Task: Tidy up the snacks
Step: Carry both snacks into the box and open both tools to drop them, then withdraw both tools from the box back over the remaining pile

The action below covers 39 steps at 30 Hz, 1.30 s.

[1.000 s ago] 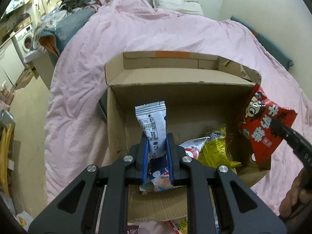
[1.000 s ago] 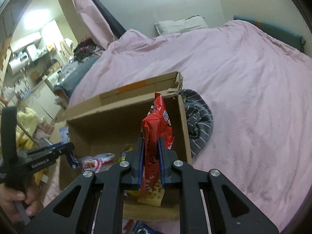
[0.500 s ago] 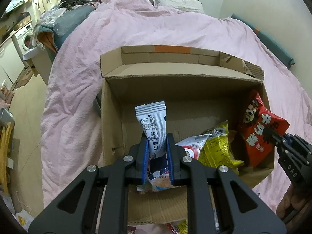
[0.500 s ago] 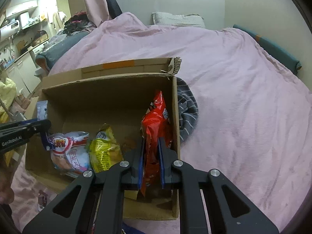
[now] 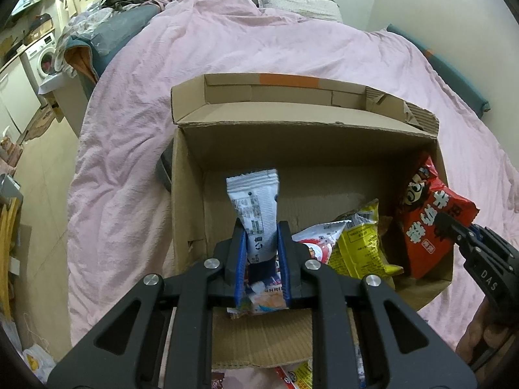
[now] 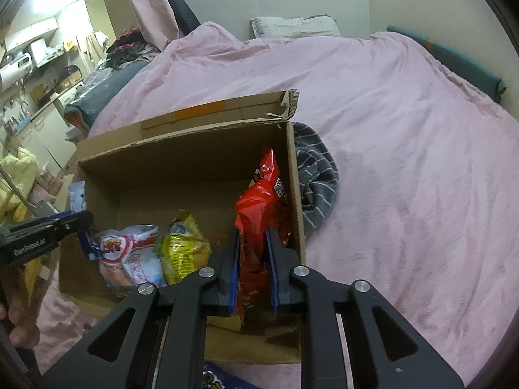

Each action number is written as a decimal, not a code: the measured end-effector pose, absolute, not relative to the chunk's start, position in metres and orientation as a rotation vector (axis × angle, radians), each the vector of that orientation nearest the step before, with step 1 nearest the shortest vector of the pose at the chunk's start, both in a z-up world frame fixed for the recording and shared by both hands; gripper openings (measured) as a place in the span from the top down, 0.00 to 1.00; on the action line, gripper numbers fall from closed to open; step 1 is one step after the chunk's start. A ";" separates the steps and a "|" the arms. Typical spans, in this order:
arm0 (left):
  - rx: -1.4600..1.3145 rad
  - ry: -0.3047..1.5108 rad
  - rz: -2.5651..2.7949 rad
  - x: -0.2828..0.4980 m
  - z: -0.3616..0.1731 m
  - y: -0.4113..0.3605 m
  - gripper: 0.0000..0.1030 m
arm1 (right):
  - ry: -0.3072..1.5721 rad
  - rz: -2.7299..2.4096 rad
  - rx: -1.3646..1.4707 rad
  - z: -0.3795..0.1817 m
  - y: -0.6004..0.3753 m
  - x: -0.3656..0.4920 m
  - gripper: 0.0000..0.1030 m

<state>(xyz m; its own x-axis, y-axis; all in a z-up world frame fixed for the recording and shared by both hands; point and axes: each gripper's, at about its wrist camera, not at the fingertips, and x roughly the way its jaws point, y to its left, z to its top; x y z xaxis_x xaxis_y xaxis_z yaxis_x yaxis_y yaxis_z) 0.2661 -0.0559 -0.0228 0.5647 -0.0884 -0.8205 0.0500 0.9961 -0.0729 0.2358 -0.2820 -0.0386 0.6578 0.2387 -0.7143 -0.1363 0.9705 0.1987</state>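
Note:
An open cardboard box [image 5: 305,139] lies on a pink bed. My left gripper [image 5: 261,227] is shut on a white and blue snack packet [image 5: 256,207], held upright over the box's left part. My right gripper [image 6: 253,236] stands around a red snack bag [image 6: 259,204] at the box's right wall [image 6: 293,175], its jaws a little wider than before. The red bag also shows in the left wrist view [image 5: 431,223]. A white-red bag [image 6: 129,256] and a yellow bag [image 6: 181,246] lie on the box floor.
A grey striped cloth [image 6: 316,175] lies on the pink blanket [image 6: 405,149] just right of the box. More snack packets [image 5: 295,372] lie in front of the box. A pillow [image 5: 295,0] sits at the bed's head. Furniture and clutter stand left.
Both grippers have come closer over the box. The red bag has gone down inside the box by its right wall, and my right gripper's jaws have parted slightly.

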 end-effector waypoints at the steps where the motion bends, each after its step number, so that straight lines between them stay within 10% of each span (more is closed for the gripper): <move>1: -0.039 0.965 -0.083 0.266 -0.022 -0.057 0.84 | 0.823 0.223 0.140 -0.038 -0.282 0.236 0.81; 6: -0.034 0.934 -0.087 0.262 -0.018 -0.060 0.63 | 0.769 0.315 0.243 -0.027 -0.288 0.231 0.73; 7: -0.036 0.927 -0.093 0.261 -0.016 -0.060 0.61 | 0.751 0.328 0.258 -0.024 -0.289 0.230 0.65; 9: -0.035 0.915 -0.093 0.260 -0.014 -0.061 0.45 | 0.695 0.317 0.274 -0.017 -0.292 0.223 0.16; 13: -0.026 0.879 -0.077 0.256 -0.008 -0.061 0.30 | 0.703 0.302 0.278 -0.018 -0.294 0.225 0.14; 35: -0.112 0.835 -0.043 0.251 0.002 -0.041 0.29 | 0.712 0.295 0.233 -0.018 -0.288 0.225 0.02; 39: -0.114 0.791 -0.027 0.245 0.009 -0.040 0.09 | 0.702 0.304 0.232 -0.015 -0.285 0.220 0.02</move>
<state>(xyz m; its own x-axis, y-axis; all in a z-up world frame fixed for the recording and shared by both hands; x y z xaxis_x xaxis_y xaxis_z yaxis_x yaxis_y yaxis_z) 0.2446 -0.0398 0.0092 0.7028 -0.0667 -0.7082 -0.0189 0.9935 -0.1123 0.2201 -0.2851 -0.0154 0.7224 0.3500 -0.5964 -0.1955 0.9306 0.3093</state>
